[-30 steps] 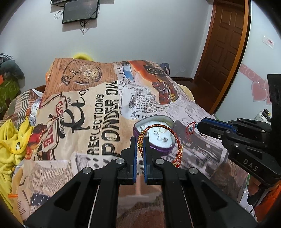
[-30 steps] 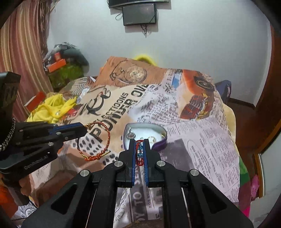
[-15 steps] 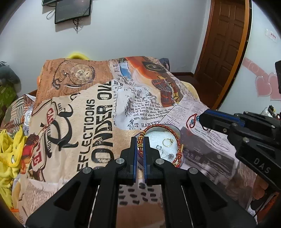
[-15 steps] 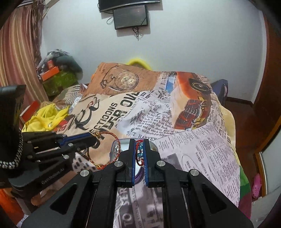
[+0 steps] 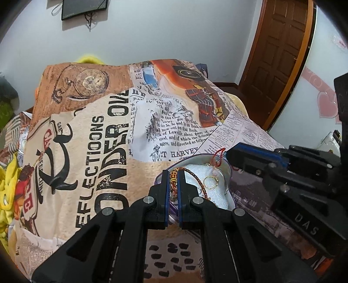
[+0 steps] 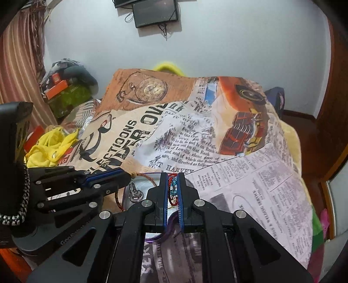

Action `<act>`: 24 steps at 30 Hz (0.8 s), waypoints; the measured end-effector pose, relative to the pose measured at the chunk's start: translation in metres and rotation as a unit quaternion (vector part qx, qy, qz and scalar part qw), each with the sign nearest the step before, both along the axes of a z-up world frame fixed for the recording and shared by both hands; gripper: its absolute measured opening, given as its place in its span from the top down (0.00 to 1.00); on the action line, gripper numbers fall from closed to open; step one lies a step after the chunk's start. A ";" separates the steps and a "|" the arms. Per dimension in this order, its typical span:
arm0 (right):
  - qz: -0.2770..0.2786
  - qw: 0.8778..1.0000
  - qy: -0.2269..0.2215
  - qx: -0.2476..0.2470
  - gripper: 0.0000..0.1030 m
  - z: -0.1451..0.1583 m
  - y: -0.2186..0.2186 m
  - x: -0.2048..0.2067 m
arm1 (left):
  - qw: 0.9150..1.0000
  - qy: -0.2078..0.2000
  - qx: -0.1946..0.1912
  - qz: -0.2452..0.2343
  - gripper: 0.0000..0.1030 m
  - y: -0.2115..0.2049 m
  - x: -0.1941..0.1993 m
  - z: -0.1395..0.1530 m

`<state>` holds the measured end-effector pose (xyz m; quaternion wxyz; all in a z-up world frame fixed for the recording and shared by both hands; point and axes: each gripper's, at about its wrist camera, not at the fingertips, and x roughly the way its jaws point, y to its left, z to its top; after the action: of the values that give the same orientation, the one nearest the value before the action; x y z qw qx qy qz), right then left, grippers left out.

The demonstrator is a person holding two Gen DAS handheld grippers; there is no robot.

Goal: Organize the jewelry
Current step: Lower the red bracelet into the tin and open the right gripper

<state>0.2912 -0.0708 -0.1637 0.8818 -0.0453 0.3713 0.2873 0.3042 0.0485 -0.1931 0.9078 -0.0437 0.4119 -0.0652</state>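
2 bracelets: braided [image 5: 196, 178], red cord [image 6: 170, 191]; 1 tin [image 5: 226, 172]; 1 gold ring [image 5: 210, 181]; 1 blanket [image 5: 87, 152].

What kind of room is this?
Most likely a bedroom: a bed under a newspaper-print blanket, a brown panelled wooden door, and a dark flat screen mounted on the white wall.

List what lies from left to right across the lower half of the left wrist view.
Yellow cloth → left gripper pinching the braided bracelet → gold ring in the jewelry box → right gripper holding the red cord bracelet.
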 end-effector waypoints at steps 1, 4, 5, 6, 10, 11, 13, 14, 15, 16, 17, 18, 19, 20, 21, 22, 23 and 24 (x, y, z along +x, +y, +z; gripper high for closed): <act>0.003 1.000 0.004 0.003 0.93 -0.001 0.000 0.001 | 1.000 0.000 -0.001 -0.001 0.96 0.000 0.000 0.000; 0.011 1.000 0.011 0.005 0.93 -0.005 0.005 0.002 | 1.000 -0.004 -0.004 -0.003 0.96 -0.001 -0.001 0.001; 0.014 1.000 0.015 0.003 0.93 -0.006 0.006 0.002 | 1.000 -0.006 -0.005 -0.004 0.96 -0.001 -0.001 0.002; 0.016 1.000 0.018 0.001 0.93 -0.008 0.007 0.002 | 1.000 -0.007 -0.006 -0.005 0.96 -0.001 -0.002 0.002; 0.022 0.999 0.030 -0.012 0.93 -0.013 0.012 0.002 | 1.000 -0.010 -0.011 -0.007 0.96 0.000 -0.004 0.006; 0.022 0.999 0.032 -0.017 0.93 -0.014 0.013 0.001 | 1.000 -0.011 -0.010 -0.008 0.96 0.000 -0.006 0.007; 0.020 0.999 0.036 -0.028 0.93 -0.016 0.014 0.001 | 1.000 -0.013 -0.007 -0.006 0.96 0.000 -0.008 0.009; 0.020 0.999 0.037 -0.033 0.93 -0.016 0.014 0.000 | 1.000 -0.014 -0.005 -0.004 0.96 0.000 -0.010 0.011; 0.020 0.998 0.038 -0.034 0.93 -0.015 0.014 -0.001 | 1.000 -0.014 -0.004 -0.003 0.96 0.001 -0.011 0.012; 0.021 0.998 0.040 -0.035 0.93 -0.014 0.014 -0.003 | 1.000 -0.015 -0.004 0.000 0.96 0.002 -0.013 0.015; 0.023 0.998 0.041 -0.035 0.93 -0.013 0.014 -0.004 | 1.000 -0.017 -0.003 0.003 0.96 0.003 -0.015 0.017; 0.024 0.998 0.042 -0.035 0.93 -0.011 0.013 -0.007 | 1.000 -0.019 0.000 0.007 0.96 0.004 -0.018 0.020; 0.025 0.998 0.041 -0.034 0.93 -0.008 0.013 -0.010 | 1.000 -0.022 0.003 0.011 0.96 0.005 -0.020 0.023; 0.026 0.998 0.039 -0.034 0.93 -0.006 0.013 -0.012 | 1.000 -0.026 0.006 0.016 0.96 0.006 -0.024 0.028; 0.027 0.998 0.034 -0.034 0.92 -0.002 0.013 -0.016 | 0.999 -0.030 0.007 0.019 0.96 0.007 -0.027 0.032; 0.027 0.999 0.031 -0.034 0.91 0.002 0.013 -0.018 | 0.999 -0.033 0.007 0.022 0.96 0.009 -0.029 0.036; 0.028 0.999 0.025 -0.033 0.90 0.008 0.012 -0.023 | 0.999 -0.038 0.006 0.025 0.95 0.011 -0.034 0.042; 0.028 0.999 0.021 -0.032 0.88 0.012 0.012 -0.026 | 0.999 -0.043 0.006 0.028 0.95 0.012 -0.038 0.047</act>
<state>0.2653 -0.0592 -0.1519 0.8636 -0.0779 0.3969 0.3009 0.2660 0.0600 -0.1460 0.9264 -0.0470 0.3717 -0.0388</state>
